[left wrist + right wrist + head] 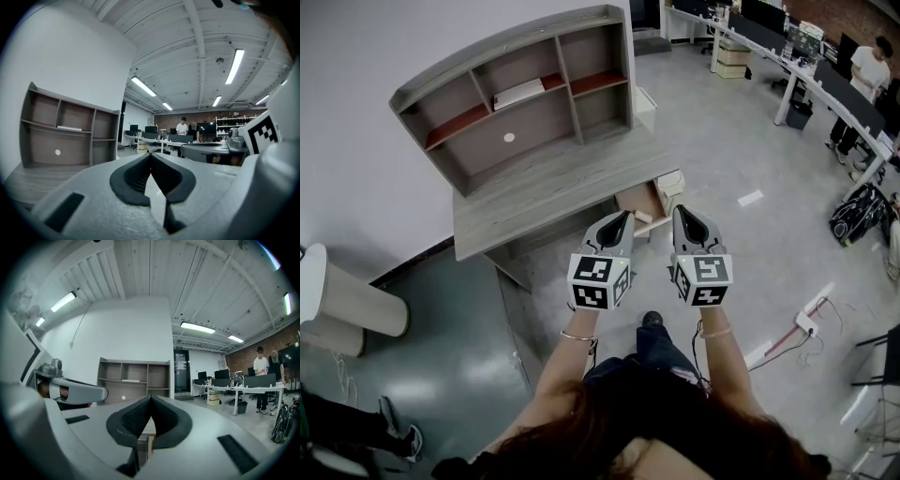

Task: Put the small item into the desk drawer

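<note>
A grey desk (pixel 539 192) with a shelf hutch (pixel 525 108) stands against the wall. Its drawer (pixel 639 199) is pulled open at the right end, showing a wooden inside. A small pale thing (pixel 644 217) shows at the drawer's near edge; I cannot tell what it is. My left gripper (pixel 622 223) and right gripper (pixel 682 219) hover side by side just in front of the drawer, both shut with nothing between the jaws. In the left gripper view my left gripper (pixel 151 155) points past the hutch (pixel 65 133). In the right gripper view my right gripper (pixel 150 398) points at the hutch (pixel 133 376).
A flat white item (pixel 518 93) lies on a hutch shelf. A white cylinder (pixel 356 302) stands on the floor at the left. A power strip with cable (pixel 806 323) and a dark bag (pixel 858 212) lie to the right. People (pixel 868 66) stand by long desks at the back.
</note>
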### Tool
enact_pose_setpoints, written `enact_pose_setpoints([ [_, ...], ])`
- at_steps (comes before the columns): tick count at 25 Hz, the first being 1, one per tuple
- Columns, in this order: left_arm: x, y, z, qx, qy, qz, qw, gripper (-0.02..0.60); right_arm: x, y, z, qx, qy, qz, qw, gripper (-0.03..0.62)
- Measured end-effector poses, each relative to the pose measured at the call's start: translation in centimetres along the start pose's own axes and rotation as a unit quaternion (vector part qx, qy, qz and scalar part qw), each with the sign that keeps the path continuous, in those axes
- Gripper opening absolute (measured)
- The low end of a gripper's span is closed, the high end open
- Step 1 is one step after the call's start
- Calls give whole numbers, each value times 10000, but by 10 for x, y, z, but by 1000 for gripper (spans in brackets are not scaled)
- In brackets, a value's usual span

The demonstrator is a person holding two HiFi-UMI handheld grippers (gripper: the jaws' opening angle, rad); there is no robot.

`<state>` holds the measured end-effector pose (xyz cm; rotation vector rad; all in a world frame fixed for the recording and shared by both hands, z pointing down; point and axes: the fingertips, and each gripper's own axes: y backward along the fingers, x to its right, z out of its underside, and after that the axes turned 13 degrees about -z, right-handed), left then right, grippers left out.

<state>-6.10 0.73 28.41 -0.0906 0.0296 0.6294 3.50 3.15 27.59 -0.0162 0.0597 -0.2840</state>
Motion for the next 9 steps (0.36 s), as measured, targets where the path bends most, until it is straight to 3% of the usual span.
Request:
enact_pose_setpoints([
  [9, 10, -4, 2, -21, 87, 98, 9999, 15, 5, 7, -1, 48, 137, 96, 9998, 2],
])
